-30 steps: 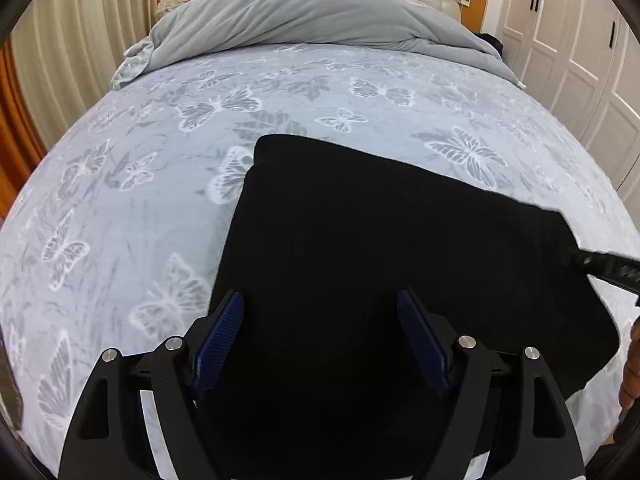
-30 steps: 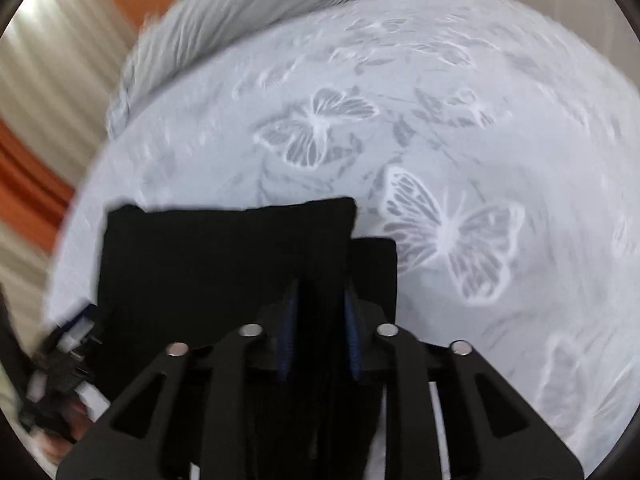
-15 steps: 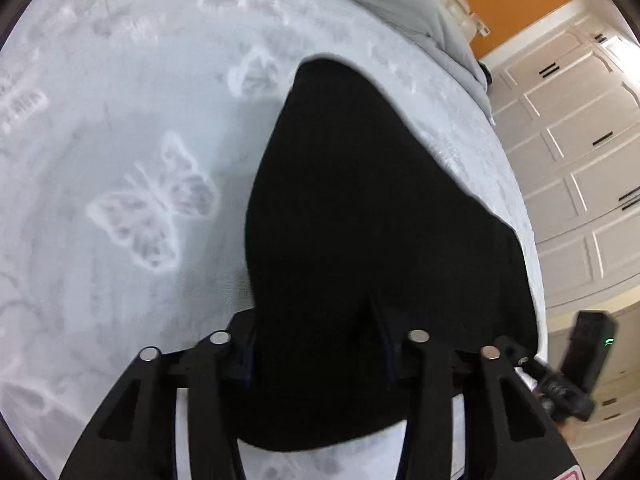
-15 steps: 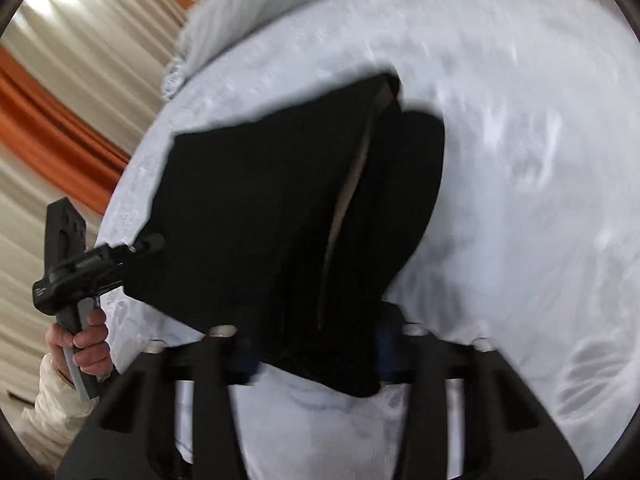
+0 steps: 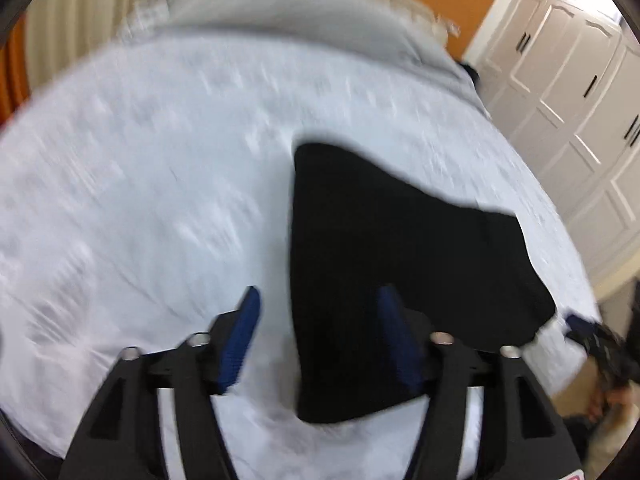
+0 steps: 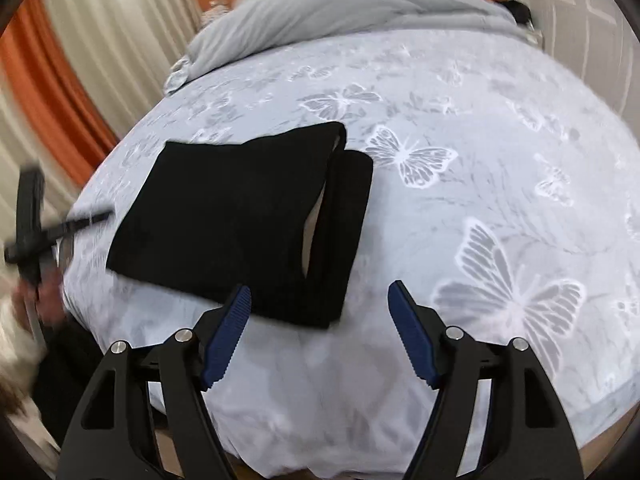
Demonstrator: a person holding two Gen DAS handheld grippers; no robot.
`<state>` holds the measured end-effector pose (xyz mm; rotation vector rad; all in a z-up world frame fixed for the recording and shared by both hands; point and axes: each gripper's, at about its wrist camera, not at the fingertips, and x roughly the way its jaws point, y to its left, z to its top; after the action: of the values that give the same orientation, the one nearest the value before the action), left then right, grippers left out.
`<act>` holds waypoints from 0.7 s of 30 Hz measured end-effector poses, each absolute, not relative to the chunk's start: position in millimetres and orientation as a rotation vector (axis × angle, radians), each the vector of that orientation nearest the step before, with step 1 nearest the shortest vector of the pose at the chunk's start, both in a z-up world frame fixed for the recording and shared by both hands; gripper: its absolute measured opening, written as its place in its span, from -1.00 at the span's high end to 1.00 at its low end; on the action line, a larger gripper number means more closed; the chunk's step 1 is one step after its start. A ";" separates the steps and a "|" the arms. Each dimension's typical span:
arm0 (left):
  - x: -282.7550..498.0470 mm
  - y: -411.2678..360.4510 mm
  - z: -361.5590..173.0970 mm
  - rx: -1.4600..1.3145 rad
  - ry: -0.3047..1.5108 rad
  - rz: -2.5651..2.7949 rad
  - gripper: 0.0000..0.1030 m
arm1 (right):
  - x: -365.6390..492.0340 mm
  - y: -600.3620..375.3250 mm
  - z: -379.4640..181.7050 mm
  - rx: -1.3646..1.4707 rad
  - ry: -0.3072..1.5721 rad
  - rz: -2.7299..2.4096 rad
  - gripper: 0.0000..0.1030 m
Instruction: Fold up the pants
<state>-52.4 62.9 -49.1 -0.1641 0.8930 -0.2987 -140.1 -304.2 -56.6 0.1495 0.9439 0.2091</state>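
The black pants [image 6: 240, 216] lie folded in a flat rectangle on the butterfly-print bed cover [image 6: 460, 208], near its front left corner. They also show in the blurred left wrist view [image 5: 384, 248]. My right gripper [image 6: 318, 300] is open and empty, just in front of the pants' near right corner. My left gripper [image 5: 318, 304] is open, over the pants' near left edge, holding nothing. The left gripper shows in the right wrist view [image 6: 36, 224] beside the pants' left edge.
A grey duvet [image 6: 352, 4] is bunched at the head of the bed. Curtains [image 6: 80, 64] hang at the left. White wardrobe doors [image 5: 576, 92] stand to the right. The bed's front edge [image 6: 360, 452] lies just below my right gripper.
Both grippers were shut on the pants' edge half a second ago; both have opened and pulled back. The pants now lie flat on the bed.
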 end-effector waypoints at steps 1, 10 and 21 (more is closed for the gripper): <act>-55.7 60.0 -44.4 -0.150 0.863 -0.297 -0.27 | -139.1 -296.1 -63.5 0.100 0.958 0.188 -0.24; -54.8 0.9 -69.8 -0.007 0.953 -0.347 -0.33 | -118.9 -255.0 -83.6 -0.193 0.922 0.113 0.69; -52.3 -13.6 -83.8 0.144 0.937 -0.278 -0.45 | -123.2 -315.5 -56.6 0.267 0.923 0.209 0.58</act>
<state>-52.3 -13.6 -83.8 0.1437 0.9370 -0.2784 -123.2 -315.5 -56.6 0.2670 0.9235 0.2087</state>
